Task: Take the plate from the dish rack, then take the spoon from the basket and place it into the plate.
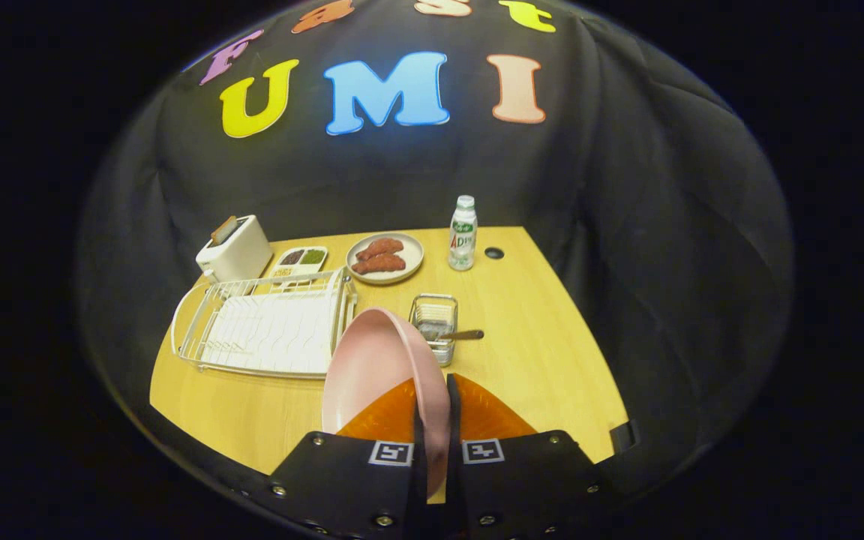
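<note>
Gripper view shows the gripper clamped on the rim of the pink plate, held on edge above the table's near edge, just off the dish rack's near-right corner. Stiff, smooth and likely breakable, it seems to need this firm rim pinch; the spoon in the basket beyond is best taken by its handle.

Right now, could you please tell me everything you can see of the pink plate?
The pink plate is a smooth, matte-looking round dish with a raised rim, plastic or ceramic by its look. It stands on edge, clamped by its rim between the fingers of the gripper, its hollow facing the dish rack. It is held above the wooden table, out of the rack, and it hides part of the small wire basket beyond it.
</note>
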`<action>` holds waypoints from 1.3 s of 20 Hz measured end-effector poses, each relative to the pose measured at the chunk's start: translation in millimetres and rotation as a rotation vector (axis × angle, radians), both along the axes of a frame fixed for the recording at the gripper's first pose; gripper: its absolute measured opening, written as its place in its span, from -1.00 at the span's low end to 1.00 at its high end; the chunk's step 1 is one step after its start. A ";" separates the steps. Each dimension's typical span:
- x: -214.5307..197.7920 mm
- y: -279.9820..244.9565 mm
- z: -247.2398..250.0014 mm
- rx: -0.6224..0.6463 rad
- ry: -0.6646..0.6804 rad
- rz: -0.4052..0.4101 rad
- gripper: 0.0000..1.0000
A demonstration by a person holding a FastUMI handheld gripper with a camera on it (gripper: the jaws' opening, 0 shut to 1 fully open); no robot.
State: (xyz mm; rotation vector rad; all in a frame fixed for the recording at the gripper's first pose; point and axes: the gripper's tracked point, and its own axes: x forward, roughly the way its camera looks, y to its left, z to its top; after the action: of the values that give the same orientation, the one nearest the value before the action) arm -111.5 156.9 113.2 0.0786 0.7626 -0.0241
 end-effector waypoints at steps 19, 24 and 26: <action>-7.5 57.8 -133.5 0.414 0.198 0.119 -0.81; -2.5 75.6 -165.6 0.486 0.234 0.143 -0.80; -1.4 79.5 -175.0 0.489 0.244 0.158 -0.81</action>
State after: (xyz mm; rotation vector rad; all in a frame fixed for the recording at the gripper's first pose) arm -112.9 236.4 -61.8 0.4875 1.0045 0.3091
